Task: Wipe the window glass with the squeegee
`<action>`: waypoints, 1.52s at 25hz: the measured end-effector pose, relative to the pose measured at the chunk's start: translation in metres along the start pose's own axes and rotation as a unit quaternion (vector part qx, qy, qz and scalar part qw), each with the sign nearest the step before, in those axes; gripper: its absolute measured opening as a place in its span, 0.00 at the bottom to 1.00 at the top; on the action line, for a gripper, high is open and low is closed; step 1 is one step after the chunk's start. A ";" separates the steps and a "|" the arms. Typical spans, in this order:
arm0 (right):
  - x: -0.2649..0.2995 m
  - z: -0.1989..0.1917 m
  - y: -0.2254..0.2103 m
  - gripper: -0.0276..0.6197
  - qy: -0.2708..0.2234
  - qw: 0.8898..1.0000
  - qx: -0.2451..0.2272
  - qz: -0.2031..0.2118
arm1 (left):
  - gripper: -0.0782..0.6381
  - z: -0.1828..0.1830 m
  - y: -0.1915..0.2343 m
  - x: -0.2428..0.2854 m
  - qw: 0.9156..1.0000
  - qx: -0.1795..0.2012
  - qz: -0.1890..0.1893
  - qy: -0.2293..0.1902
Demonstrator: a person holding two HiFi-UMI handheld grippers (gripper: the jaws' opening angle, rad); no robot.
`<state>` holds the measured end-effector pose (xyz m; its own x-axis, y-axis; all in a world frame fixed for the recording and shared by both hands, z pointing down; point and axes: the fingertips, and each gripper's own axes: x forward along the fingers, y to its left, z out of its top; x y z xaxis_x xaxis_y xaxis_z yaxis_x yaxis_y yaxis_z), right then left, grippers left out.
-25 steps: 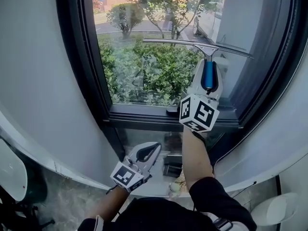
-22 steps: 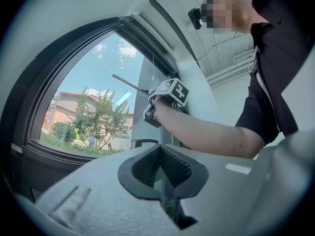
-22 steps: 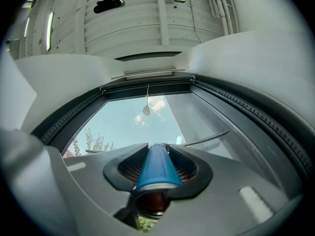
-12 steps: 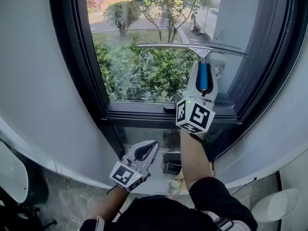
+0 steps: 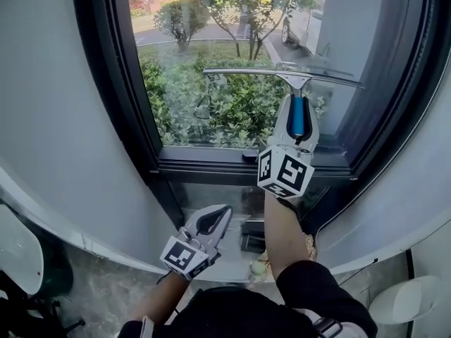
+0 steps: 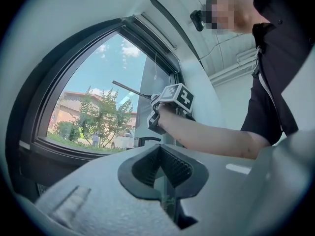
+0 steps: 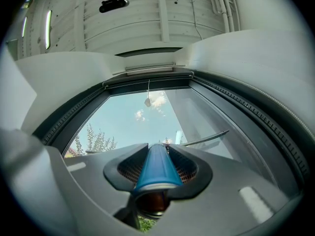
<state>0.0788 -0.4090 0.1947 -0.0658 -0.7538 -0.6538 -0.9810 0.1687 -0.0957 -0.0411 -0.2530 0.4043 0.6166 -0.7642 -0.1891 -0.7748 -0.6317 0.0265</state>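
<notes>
My right tongs [image 5: 297,108] are clamped on the squeegee [image 5: 239,70], which is pressed level across the window glass [image 5: 204,111]; my left tongs [image 5: 218,215] hang low, closed on nothing

The right gripper [image 5: 297,108] holds the squeegee [image 5: 282,73] by its blue handle. The long blade lies across the window glass [image 5: 211,41], with green bushes [image 5: 201,111] outside. The left gripper [image 5: 215,220] hangs low, under the window.

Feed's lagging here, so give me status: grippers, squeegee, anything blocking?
Right gripper shut on squeegee handle, blade level at the window glass, mid-pane. Left gripper shut, empty, held low. Nothing seen in the blade's way.
</notes>
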 end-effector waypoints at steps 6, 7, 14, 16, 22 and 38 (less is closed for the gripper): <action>-0.005 -0.007 0.000 0.25 0.009 1.000 -0.008 0.006 | 0.11 0.001 0.007 -0.001 1.000 0.006 0.001 0.000; -0.007 -0.009 -0.001 0.25 0.011 1.000 -0.009 0.006 | 0.11 0.001 0.007 -0.001 1.000 0.006 0.001 0.000; -0.016 -0.016 -0.002 0.25 0.022 1.000 -0.008 0.000 | 0.11 0.000 0.001 -0.001 1.000 0.003 -0.009 -0.002; -0.018 -0.019 -0.002 0.25 0.025 1.000 -0.009 0.001 | 0.11 -0.001 0.001 -0.002 1.000 0.003 -0.010 0.001; -0.028 -0.030 -0.003 0.25 0.039 0.999 -0.012 0.000 | 0.11 -0.007 0.003 -0.005 1.000 0.009 -0.014 0.007; -0.038 -0.042 -0.005 0.25 0.056 0.998 -0.009 -0.008 | 0.11 -0.008 0.000 -0.008 1.000 0.003 -0.013 0.012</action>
<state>0.0788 -0.4076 0.2518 -0.0693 -0.8223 -0.5649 -0.9853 0.1451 -0.0904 -0.0451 -0.2480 0.4132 0.6398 -0.7503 -0.1665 -0.7591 -0.6508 0.0160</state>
